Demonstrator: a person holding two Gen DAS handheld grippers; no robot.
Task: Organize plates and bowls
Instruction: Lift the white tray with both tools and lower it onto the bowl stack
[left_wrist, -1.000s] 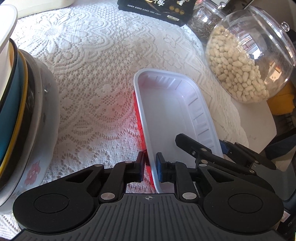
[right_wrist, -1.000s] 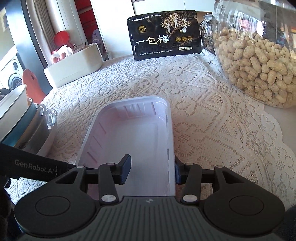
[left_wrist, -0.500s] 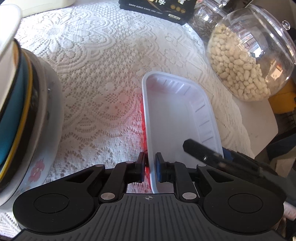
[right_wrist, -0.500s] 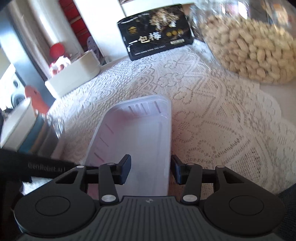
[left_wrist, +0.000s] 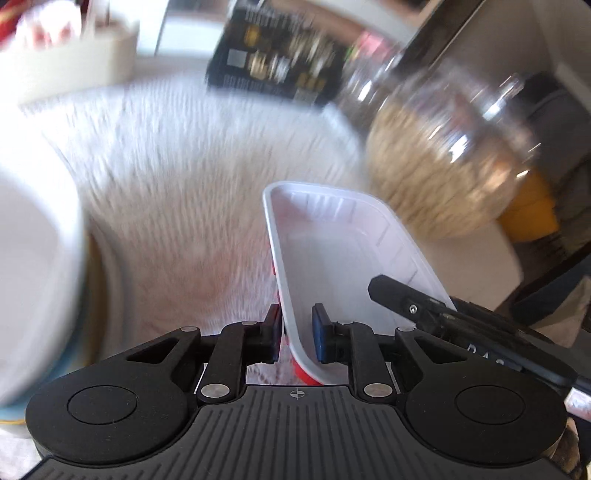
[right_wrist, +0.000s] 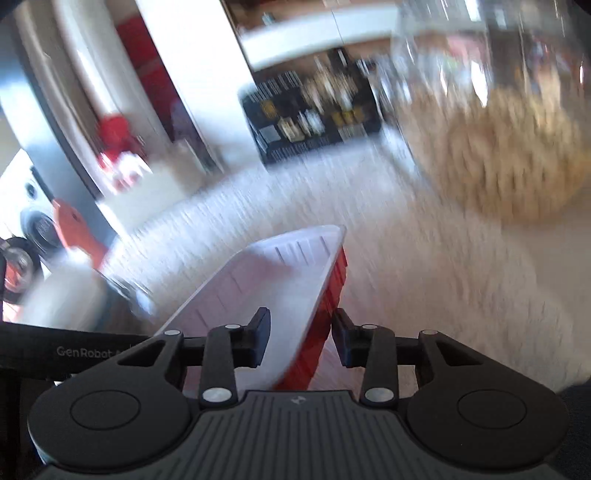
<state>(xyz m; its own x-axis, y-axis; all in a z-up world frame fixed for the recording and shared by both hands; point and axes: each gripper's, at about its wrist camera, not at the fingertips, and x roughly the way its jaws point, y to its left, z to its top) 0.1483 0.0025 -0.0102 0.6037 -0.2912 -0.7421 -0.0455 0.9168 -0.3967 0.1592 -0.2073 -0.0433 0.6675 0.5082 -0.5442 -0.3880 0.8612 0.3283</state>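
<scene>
Nearest the lens, the left gripper (left_wrist: 295, 338) pinches the near-left rim of the white plastic tray (left_wrist: 343, 254), 1 pad inside and 1 outside the wall. The right gripper (right_wrist: 299, 339) straddles the tray's (right_wrist: 258, 291) right wall with its pads narrowly apart; whether they press it I cannot tell. The tray, red outside, tilts above the lace tablecloth (left_wrist: 177, 177). At the left edge stands a blurred stack of bowls (left_wrist: 33, 273). Farther right sits a clear jar of peanuts (left_wrist: 454, 158); at the far edge, a black packet (left_wrist: 280, 55).
</scene>
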